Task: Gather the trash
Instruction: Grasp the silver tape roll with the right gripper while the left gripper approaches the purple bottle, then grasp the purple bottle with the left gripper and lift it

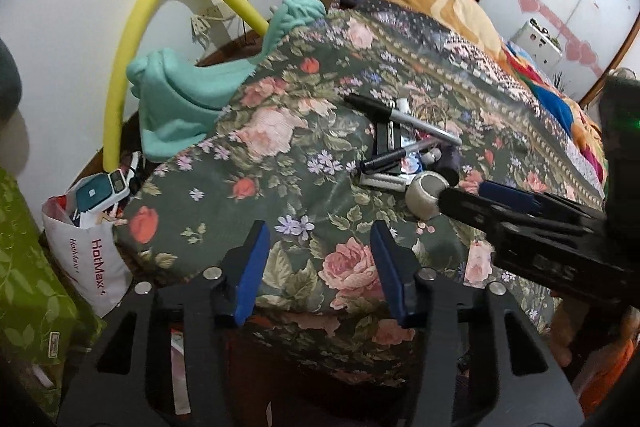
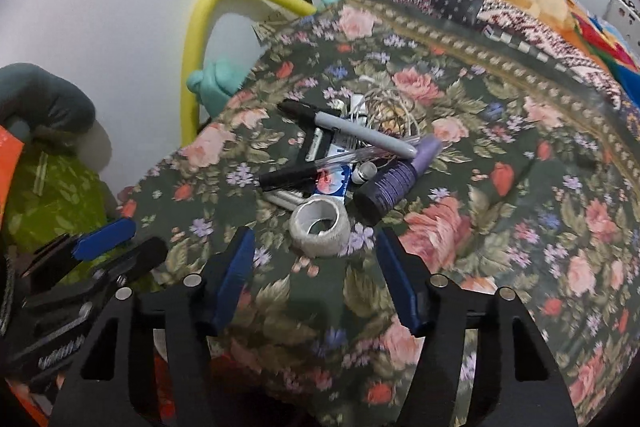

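Just beyond the right hand-held gripper (image 2: 316, 247) lies the tape roll (image 2: 319, 227).

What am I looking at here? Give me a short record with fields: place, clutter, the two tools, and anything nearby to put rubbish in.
place: bed with a floral cover
clutter: a small pile of markers, a white tape roll, a purple spool and a coiled cord
left tool: open, nothing between its fingers, over the cover short of the pile
right tool: open, empty, tape roll just ahead of it
bag: white bag on the floor beside the bed, already holding items
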`<state>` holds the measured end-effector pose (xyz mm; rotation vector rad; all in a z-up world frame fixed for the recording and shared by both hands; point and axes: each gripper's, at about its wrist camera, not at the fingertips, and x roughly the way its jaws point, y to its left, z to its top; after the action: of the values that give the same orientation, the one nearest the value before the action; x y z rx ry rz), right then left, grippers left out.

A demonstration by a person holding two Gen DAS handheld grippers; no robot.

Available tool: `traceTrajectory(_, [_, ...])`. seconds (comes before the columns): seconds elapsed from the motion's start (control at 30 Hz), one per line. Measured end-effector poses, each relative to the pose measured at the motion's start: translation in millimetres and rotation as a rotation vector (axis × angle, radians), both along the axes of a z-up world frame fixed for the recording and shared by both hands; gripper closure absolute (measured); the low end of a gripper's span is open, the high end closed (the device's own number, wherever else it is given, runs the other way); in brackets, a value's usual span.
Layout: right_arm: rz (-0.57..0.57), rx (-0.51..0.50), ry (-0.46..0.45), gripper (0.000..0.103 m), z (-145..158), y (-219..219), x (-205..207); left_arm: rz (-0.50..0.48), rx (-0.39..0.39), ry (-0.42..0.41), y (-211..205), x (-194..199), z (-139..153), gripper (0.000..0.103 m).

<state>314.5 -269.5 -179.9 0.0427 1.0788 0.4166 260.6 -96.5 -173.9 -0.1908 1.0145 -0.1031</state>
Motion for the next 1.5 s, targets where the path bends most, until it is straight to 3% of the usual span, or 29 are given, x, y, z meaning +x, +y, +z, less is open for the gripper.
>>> traceTrajectory(0.03, [0.0,-0.001,0.011,0.048,-5,1,5,-0.004,0.0,0.006,-1,1,-2,0.053])
traceTrajectory(0.1, [0.008,0.003,0.047,0.063,-15,3,11,-0.01,0.004,0.012,-3,3,-5,0.054])
traceTrajectory(0.17, [0.02,0.011,0.073,0.069,-22,5,15,-0.018,0.005,0.016,-5,6,-6,0.054])
traceTrajectory(0.5, [-0.027,0.071,0.008,0.07,-2,-29,10,-0.085,-0.002,0.029,-34,25,-4,0.054])
traceTrajectory(0.73, [-0.101,0.034,-0.079,0.07,12,-70,8,-0.195,0.024,0.051,-82,47,-12,0.054])
traceTrajectory(0.87, [-0.129,0.052,-0.076,0.07,10,-90,11,-0.258,0.034,0.06,-110,58,-19,0.054])
traceTrajectory(0.97, [-0.143,0.052,-0.074,0.07,7,-103,13,-0.284,-0.007,0.085,-124,71,-27,0.054])
traceTrajectory(1.17, [-0.163,0.07,-0.055,0.07,-1,-122,16,-0.315,0.042,0.08,-146,88,-37,0.055])
traceTrajectory(1.37, [-0.169,0.082,-0.045,0.07,-6,-130,19,-0.315,0.048,0.071,-155,99,-42,0.061])
traceTrajectory(1.5, [-0.165,0.085,-0.045,0.069,-5,-130,18,-0.294,0.069,0.057,-159,105,-45,0.077])
